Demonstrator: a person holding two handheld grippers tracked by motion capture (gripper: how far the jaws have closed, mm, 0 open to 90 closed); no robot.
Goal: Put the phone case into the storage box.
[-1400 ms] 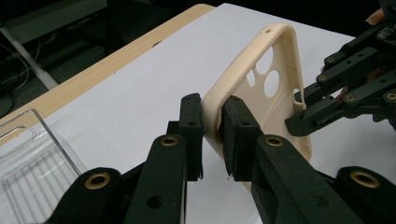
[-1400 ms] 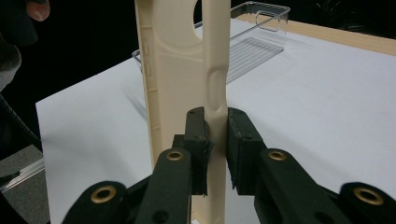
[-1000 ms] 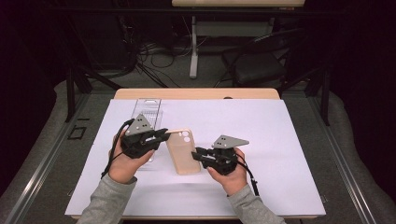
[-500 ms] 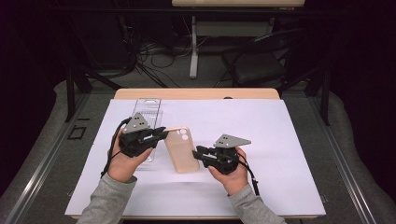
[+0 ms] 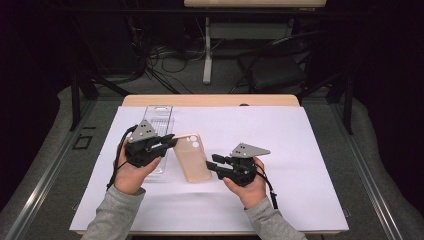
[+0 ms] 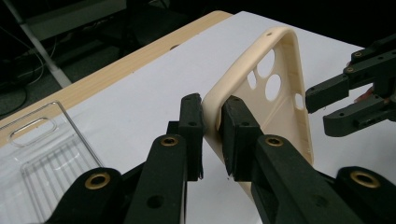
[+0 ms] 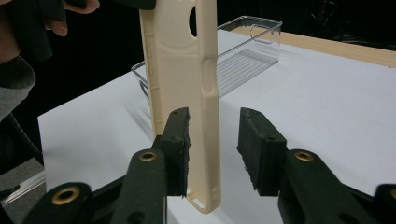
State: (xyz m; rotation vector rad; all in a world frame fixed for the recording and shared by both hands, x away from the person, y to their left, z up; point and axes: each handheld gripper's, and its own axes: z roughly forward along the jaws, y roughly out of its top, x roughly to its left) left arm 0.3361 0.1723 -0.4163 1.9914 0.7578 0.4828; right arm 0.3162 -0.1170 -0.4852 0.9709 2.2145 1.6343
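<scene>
Nearest, at the counter's front edge, grey sleeves and two hands are seen. The right tool (image 5: 214, 166) is held low w/ jaws spread; they have just been opening. The phone case (image 5: 192, 157) edge sits between them: the left pad is at or against the case wall, the other pad (image 7: 254, 140) stands clear of it, so no squeeze there. A bit farther, at the left, the left tool (image 5: 170, 142) is pressed together on the case's wall, pinching the rim near the corner by the camera holes. The beige case is thus held above the white sheet (image 5: 310, 150), tilted, approx. mid-counter btwn both tools. Just beside the left tool a clear plastic tray (image 5: 159, 116) lies on the sheet. Farthest back, the counter's wooden edge (image 5: 210, 100) is seen.
</scene>
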